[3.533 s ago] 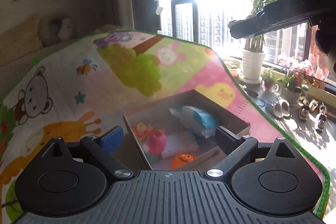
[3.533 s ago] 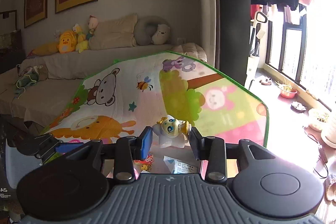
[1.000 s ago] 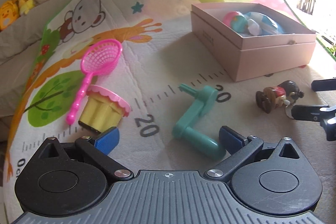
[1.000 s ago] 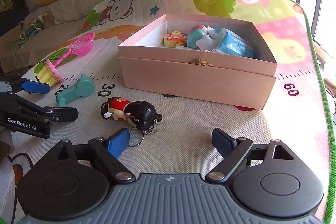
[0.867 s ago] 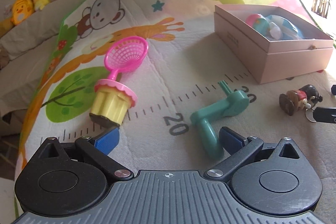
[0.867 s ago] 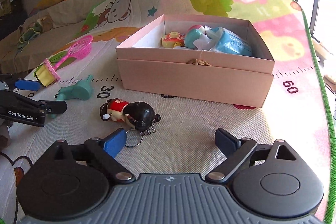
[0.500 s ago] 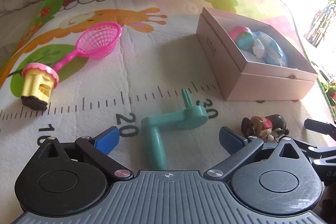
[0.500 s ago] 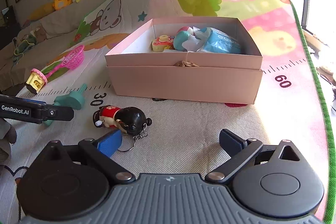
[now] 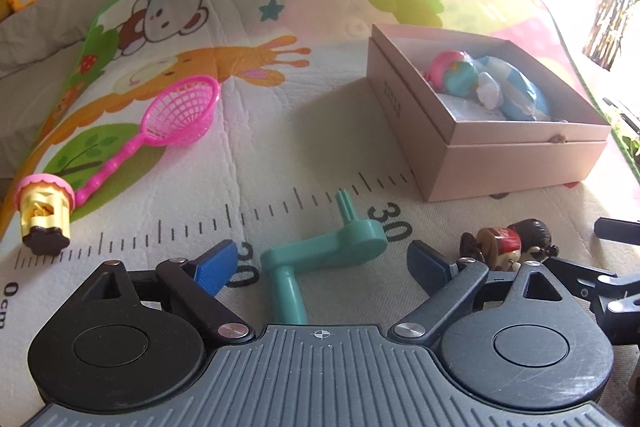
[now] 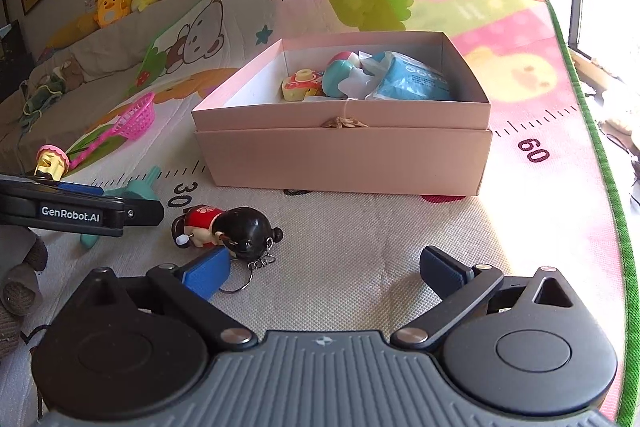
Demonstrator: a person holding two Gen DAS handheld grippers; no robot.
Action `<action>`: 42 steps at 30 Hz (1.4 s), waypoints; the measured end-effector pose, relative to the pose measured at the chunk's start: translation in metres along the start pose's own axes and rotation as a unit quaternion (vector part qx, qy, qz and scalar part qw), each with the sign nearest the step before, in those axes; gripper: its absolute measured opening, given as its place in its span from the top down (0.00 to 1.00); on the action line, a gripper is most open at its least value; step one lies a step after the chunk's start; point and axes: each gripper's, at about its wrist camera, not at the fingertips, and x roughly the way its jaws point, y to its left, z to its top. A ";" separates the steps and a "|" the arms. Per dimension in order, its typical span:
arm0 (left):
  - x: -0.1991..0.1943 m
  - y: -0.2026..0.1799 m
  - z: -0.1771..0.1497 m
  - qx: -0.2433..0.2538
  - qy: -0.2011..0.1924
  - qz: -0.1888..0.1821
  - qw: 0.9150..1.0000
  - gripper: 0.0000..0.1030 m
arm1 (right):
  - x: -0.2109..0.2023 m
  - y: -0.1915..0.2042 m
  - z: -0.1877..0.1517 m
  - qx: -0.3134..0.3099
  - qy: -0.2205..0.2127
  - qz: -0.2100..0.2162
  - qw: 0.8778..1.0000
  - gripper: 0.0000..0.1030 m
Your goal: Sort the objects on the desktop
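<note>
The left gripper [image 9: 320, 261], fingers apart, straddles a teal, rigid-looking plastic crank handle [image 9: 320, 253], probably light; its straight arm suits pinching. The right gripper [image 10: 326, 273], also spread and empty, has the glossy black-haired doll keychain [image 10: 224, 227] at its ten o'clock.

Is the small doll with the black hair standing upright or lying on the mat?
Lying down. The doll rests on its side on the mat, head toward the right gripper, keyring beside it.

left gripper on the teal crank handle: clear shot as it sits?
Probably yes. The left gripper is open and the teal crank handle lies flat on the mat between its fingers, nothing on top; the doll keychain sits apart, outside the right finger.
</note>
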 end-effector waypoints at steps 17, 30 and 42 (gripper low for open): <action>0.022 0.152 0.025 -0.117 0.016 0.177 0.977 0.41 | 0.002 0.003 0.000 -0.005 0.004 -0.016 1.000 0.00; -0.056 0.027 -0.008 0.001 -0.089 -0.009 0.996 0.41 | 0.002 0.004 0.001 -0.011 0.005 -0.021 1.000 0.00; -0.044 -0.026 -0.073 0.097 -0.047 -0.056 0.993 0.43 | 0.001 0.003 0.000 -0.008 0.003 -0.031 0.999 0.00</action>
